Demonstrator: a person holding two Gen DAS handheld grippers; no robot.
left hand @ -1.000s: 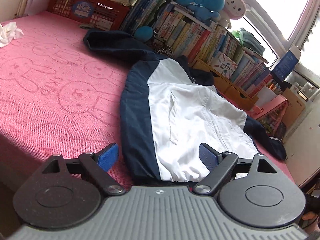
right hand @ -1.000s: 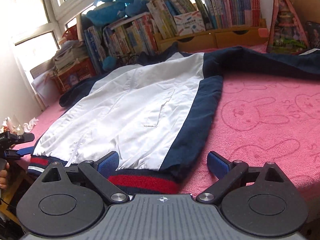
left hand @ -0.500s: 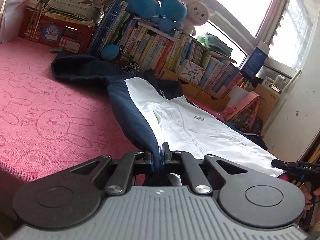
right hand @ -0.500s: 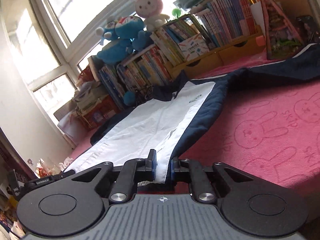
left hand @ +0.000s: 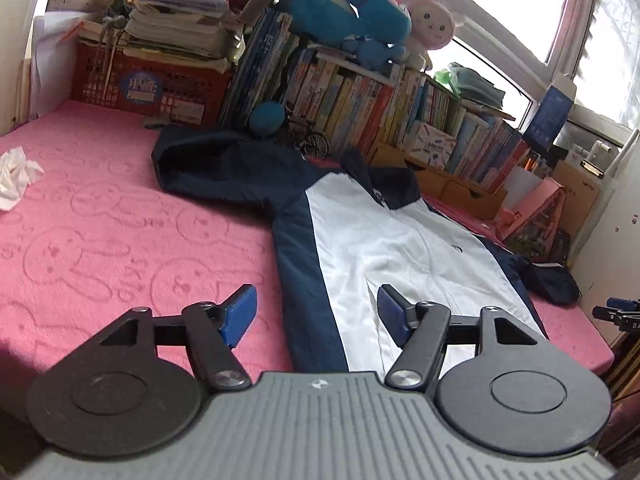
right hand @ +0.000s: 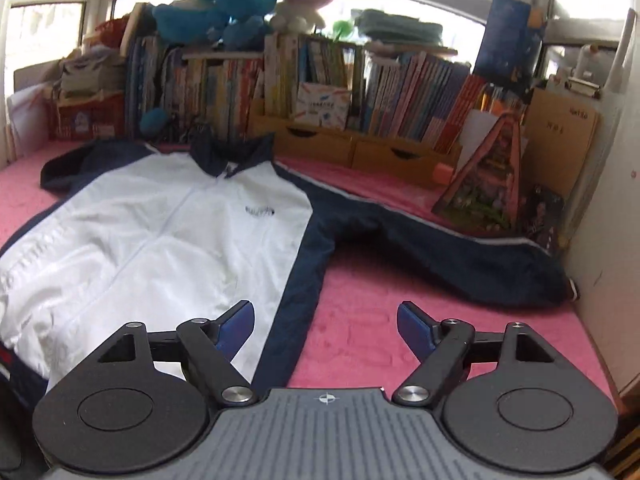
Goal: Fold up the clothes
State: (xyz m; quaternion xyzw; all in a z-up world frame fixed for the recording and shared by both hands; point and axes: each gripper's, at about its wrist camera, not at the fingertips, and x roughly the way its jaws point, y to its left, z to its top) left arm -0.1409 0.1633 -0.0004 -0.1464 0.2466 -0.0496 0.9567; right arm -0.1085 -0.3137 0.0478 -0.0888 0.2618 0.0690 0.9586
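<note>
My left claw [left hand: 314,314] hangs wide and empty above the jacket [left hand: 384,240], which lies front-up on the pink bed [left hand: 100,240], hem at the near edge, sleeves spread. My right claw [right hand: 326,326] is also wide, holding nothing.

Right wrist view: jacket flat on pink bed, my gripper empty.

I had the right gripper [right hand: 326,326] spread wide above the white-and-navy jacket [right hand: 168,236], its navy side panel between the blue pads [right hand: 236,326]. One navy sleeve [right hand: 452,248] stretched right across the pink blanket [right hand: 360,320]; bookshelf [right hand: 320,92] stood behind.
</note>
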